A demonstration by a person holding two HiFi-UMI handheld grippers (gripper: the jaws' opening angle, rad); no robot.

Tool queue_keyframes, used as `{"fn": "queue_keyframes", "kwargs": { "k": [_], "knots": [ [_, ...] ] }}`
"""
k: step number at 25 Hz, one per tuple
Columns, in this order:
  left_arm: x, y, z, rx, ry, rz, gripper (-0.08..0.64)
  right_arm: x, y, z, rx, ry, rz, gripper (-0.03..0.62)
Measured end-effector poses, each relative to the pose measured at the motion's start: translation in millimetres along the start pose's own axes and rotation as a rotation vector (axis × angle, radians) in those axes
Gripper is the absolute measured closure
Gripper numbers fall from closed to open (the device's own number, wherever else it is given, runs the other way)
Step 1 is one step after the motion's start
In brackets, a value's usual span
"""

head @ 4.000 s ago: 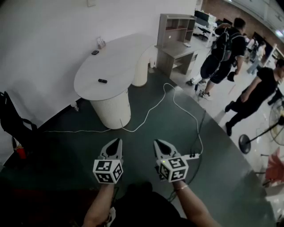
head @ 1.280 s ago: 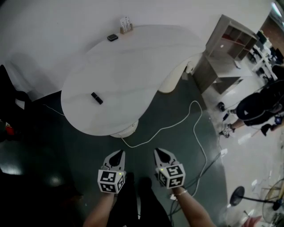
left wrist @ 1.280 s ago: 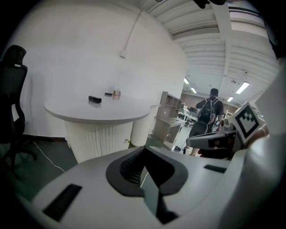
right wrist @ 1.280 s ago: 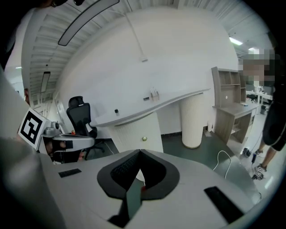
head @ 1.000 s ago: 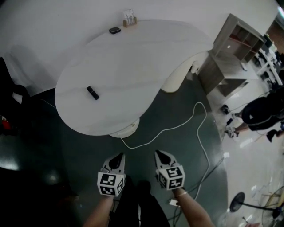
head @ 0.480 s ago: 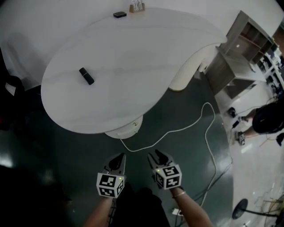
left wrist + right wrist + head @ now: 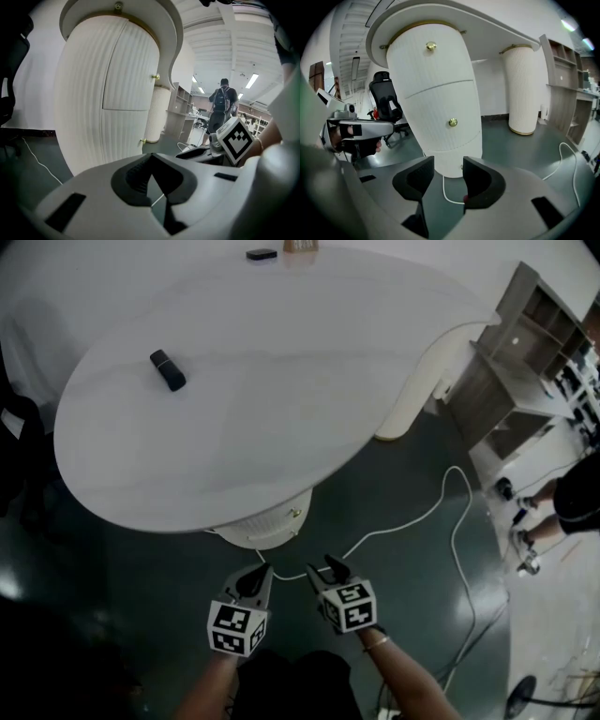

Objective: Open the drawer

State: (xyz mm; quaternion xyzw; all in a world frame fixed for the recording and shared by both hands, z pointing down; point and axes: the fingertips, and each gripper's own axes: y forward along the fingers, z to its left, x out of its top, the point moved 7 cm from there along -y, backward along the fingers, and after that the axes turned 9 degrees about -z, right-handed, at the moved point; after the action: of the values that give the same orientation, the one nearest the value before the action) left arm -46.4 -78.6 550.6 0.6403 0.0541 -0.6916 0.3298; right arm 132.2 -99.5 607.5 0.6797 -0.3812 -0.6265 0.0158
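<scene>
Drawer [image 7: 427,121] with its brass knob [image 7: 453,122] stands ahead of the right gripper [image 7: 445,168], untouched; its empty jaws have just been opening wide.

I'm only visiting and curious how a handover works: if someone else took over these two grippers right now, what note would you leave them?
Left gripper: jaws together, empty.
Right gripper: jaws have just been opening and now stand apart with nothing between them. It points at the ribbed white pedestal under the tabletop.
Drawers: two fronts on the pedestal, with an upper knob and a lower knob, both gold. Both fronts look shut.
Done: approach only; neither gripper touches a knob.
Left: close the right gripper on a knob, probably the lower one, then pull. Mind the white cable on the floor.
</scene>
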Motion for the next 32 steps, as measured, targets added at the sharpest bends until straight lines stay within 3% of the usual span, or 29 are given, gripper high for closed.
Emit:
{"fn": "queue_keyframes", "kwargs": {
  "k": [14, 23, 32],
  "knots": [
    [-72, 53, 63, 0.036, 0.038, -0.014, 0.558, -63, 126, -30, 0.032, -0.148, 0.050, 0.417],
    [-86, 54, 85, 0.070, 0.053, -0.045, 0.558, -92, 179, -44, 0.040, -0.253, 0.113, 0.417],
    [-76, 58, 92, 0.065, 0.061, -0.048, 0.558, -98, 207, -44, 0.032, -0.309, 0.201, 0.417]
  ]
}}
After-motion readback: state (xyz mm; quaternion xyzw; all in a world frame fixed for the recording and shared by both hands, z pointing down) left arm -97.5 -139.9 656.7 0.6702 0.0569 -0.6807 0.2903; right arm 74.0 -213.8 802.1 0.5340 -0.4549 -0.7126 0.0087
